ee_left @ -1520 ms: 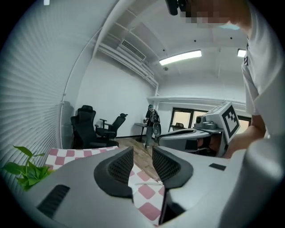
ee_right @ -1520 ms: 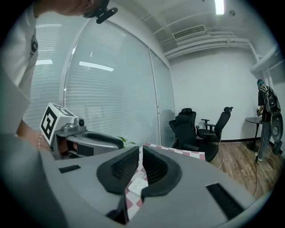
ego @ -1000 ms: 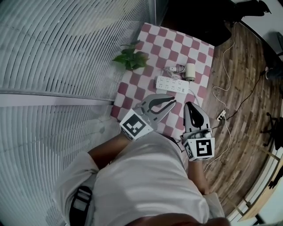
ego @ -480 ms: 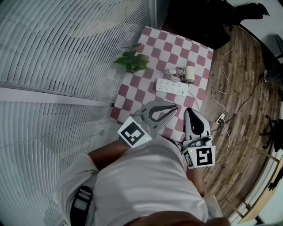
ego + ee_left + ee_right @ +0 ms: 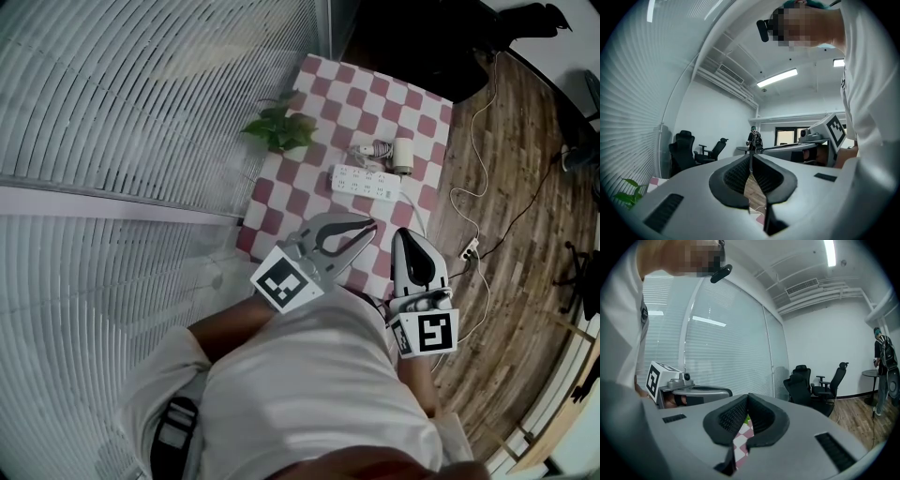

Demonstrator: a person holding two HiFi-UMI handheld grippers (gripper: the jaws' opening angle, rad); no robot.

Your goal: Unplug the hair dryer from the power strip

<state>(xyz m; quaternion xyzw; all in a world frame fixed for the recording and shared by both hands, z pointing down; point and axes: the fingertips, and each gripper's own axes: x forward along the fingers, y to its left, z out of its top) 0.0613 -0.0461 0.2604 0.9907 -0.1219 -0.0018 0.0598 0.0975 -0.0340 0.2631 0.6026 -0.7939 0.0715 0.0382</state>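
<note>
A white power strip [image 5: 366,181] lies across the red-and-white checked mat [image 5: 309,178]. Just beyond it lies the small cream hair dryer [image 5: 403,153], its cord bunched beside it [image 5: 373,147]; I cannot make out where its plug sits. My left gripper [image 5: 373,223] and right gripper [image 5: 405,233] are held side by side close to my body, short of the strip and above the mat's near edge. Both are shut with nothing between the jaws, as the left gripper [image 5: 751,157] and right gripper [image 5: 748,395] views show.
A green potted plant [image 5: 278,131] stands at the mat's left edge by the blind-covered glass wall [image 5: 141,112]. White cables and a small plug [image 5: 467,247] trail over the wooden floor on the right. Office chairs [image 5: 806,383] and a standing person [image 5: 753,139] are far off.
Both grippers rose slightly and drew towards my body, their jaws closing the last bit. They have been still for the last half second.
</note>
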